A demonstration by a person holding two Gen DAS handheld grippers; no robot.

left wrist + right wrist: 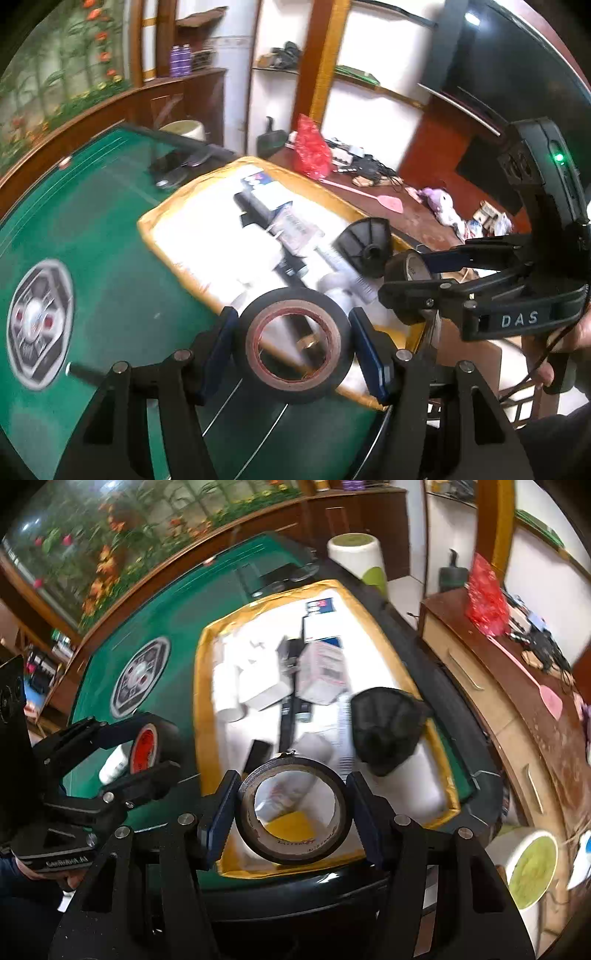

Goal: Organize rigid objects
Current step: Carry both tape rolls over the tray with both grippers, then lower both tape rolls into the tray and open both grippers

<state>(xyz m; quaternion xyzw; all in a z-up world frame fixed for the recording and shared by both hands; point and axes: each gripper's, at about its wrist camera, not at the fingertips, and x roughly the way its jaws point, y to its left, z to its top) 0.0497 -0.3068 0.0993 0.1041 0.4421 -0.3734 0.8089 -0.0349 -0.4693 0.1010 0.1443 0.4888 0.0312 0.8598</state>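
The left gripper (291,341) had its jaws clamped on a black tape roll (293,345) above the green desk (122,280); the right gripper (291,812) gripped a grey tape roll (293,810) over the yellow-rimmed tray's (205,716) near edge.

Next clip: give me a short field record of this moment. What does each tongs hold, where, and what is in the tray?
left tongs: shut on a black tape roll with a red-brown core, held over the near edge of the tray
right tongs: shut on a black tape roll with a pale printed core, held over the tray's near end
tray: yellow-rimmed tray with white lining on the green felt table
tray contents: white boxes, a black ribbed fan-shaped plastic part; the rest is blurred
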